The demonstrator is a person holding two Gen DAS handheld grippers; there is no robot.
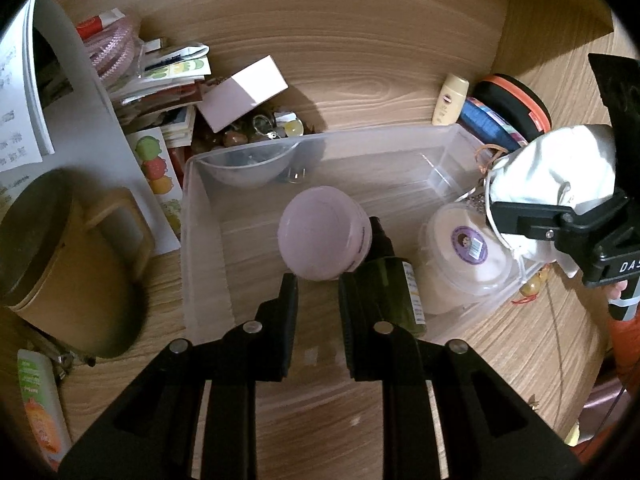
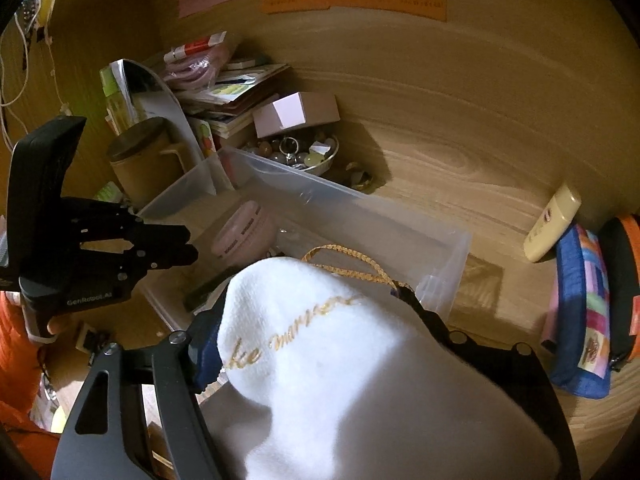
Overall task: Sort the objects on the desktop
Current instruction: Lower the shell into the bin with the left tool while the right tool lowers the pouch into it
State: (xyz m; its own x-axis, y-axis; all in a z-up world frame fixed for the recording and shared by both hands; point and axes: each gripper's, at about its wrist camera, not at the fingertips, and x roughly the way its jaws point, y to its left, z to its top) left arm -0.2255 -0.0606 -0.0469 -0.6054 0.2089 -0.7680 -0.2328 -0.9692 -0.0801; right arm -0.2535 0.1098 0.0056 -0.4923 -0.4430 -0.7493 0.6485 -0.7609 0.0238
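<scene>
A clear plastic bin [image 1: 192, 216] stands on the wooden desk. In it lie a pink round jar [image 1: 324, 232], a dark green spray bottle [image 1: 400, 284] and a cream tub with a purple label [image 1: 464, 252]. My left gripper [image 1: 318, 284] is open and empty, just above the bin's near end, by the jar and bottle. My right gripper [image 2: 312, 300] is shut on a white drawstring pouch [image 2: 340, 360] with gold lettering, held over the bin's right end; the pouch [image 1: 556, 176] also shows in the left wrist view. The left gripper [image 2: 188, 248] shows in the right wrist view.
A tan lidded mug [image 1: 68, 264] stands left of the bin. Behind it are papers, booklets, a pink box [image 1: 244, 92] and a bowl of beads [image 2: 300, 156]. A cream tube [image 1: 450, 100], blue pouch [image 2: 580, 312] and orange-black case [image 1: 516, 104] sit to the right. A lotion tube [image 1: 40, 404] lies front left.
</scene>
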